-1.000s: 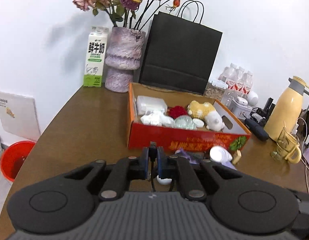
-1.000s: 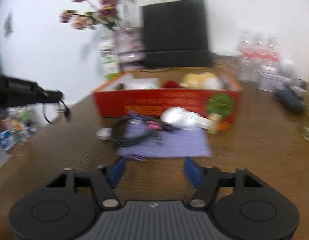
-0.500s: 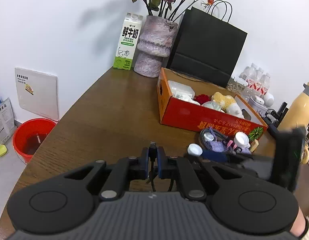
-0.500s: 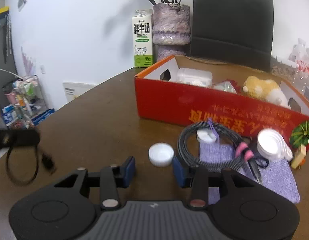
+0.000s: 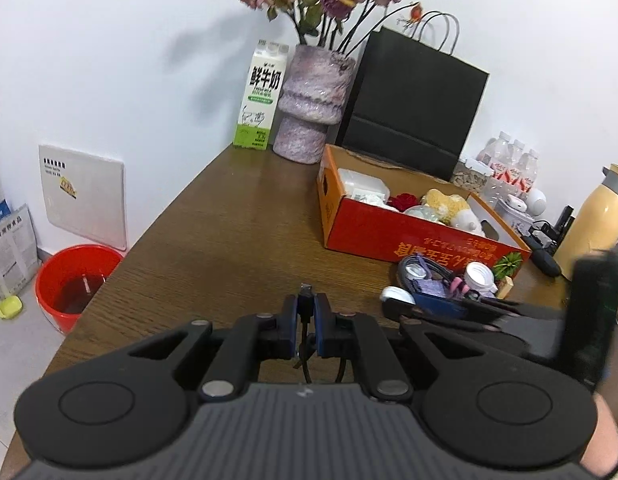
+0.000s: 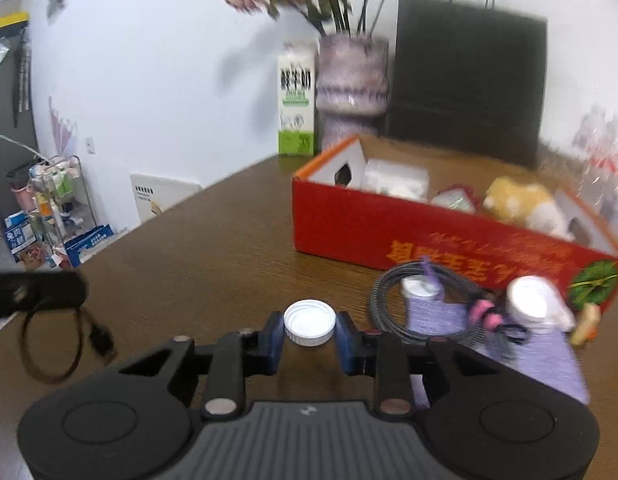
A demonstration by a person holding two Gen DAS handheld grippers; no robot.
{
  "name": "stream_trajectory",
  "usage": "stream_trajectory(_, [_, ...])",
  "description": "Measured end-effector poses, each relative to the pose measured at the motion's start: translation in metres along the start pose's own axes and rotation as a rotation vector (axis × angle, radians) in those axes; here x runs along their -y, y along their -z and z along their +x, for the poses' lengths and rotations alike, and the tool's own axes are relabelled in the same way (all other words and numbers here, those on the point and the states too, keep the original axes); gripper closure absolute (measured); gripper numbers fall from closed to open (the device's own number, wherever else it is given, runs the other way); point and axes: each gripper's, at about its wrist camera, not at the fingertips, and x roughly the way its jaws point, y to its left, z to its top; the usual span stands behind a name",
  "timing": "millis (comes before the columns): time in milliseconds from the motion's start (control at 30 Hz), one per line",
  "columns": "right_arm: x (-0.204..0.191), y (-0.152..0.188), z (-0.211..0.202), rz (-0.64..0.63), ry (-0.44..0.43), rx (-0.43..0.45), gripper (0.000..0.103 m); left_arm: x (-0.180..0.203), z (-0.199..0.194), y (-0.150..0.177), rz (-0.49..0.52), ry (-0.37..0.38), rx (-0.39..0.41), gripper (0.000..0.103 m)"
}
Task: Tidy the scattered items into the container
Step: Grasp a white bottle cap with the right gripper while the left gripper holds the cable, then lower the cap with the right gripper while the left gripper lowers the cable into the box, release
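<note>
While the left gripper (image 5: 305,312) stays pinched on a black cable (image 5: 306,295), the right gripper (image 6: 309,330) has been closing around a white cap (image 6: 309,322) on the counter (image 5: 229,240), near the red box (image 6: 389,236); pad contact is unclear.

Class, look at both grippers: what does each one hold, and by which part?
Left gripper: shut on a thin black cable, just behind its plug. Right gripper: jaws, just closing, flank the round white plastic cap by its rim.
</note>
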Motion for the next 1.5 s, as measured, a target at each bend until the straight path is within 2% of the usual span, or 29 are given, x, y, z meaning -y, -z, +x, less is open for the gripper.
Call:
stream_trajectory(67, [0.01,0.006,-0.025,0.037,0.001,0.009,0.076,0.005,-0.006,0.001,0.011,-0.006,0.002,0.094])
stream_trajectory(200, [0.026,0.018,-0.074,0.044,0.082,0.06,0.076,0.023,-0.023,0.001,0.029,0.018,0.017,0.094])
stream_trajectory(367, [0.047,0.03,-0.136,0.075,0.118,0.129,0.076,0.065,-0.05,0.008,0.113,0.044,0.062,0.094])
stream_trajectory(633, [0.065,0.061,-0.199,0.114,0.091,0.166,0.076,0.111,-0.078,0.029,0.169,0.105,0.042,0.094])
stream_trajectory(767, [0.069,0.073,-0.219,0.119,0.076,0.179,0.076,0.125,-0.085,0.034,0.195,0.119,0.034,0.094])
stream_trajectory(1000, [0.078,0.077,-0.221,0.144,0.069,0.181,0.076,0.135,-0.079,0.033,0.209,0.114,0.026,0.094])
stream_trajectory(1167, [0.087,0.068,-0.2,0.15,0.058,0.147,0.076,0.132,-0.06,0.017,0.23,0.098,0.033,0.094])
stream_trajectory(1300, [0.105,0.04,-0.174,0.158,0.018,0.132,0.076,0.125,-0.033,-0.021,0.24,0.119,0.045,0.094])
stream_trajectory(1433, [0.138,-0.01,-0.132,0.182,-0.049,0.115,0.076,0.122,0.017,-0.073,0.283,0.148,0.052,0.094])
stream_trajectory(1500, [0.152,-0.038,-0.104,0.153,-0.036,0.104,0.076,0.122,0.048,-0.098,0.306,0.136,0.037,0.094])
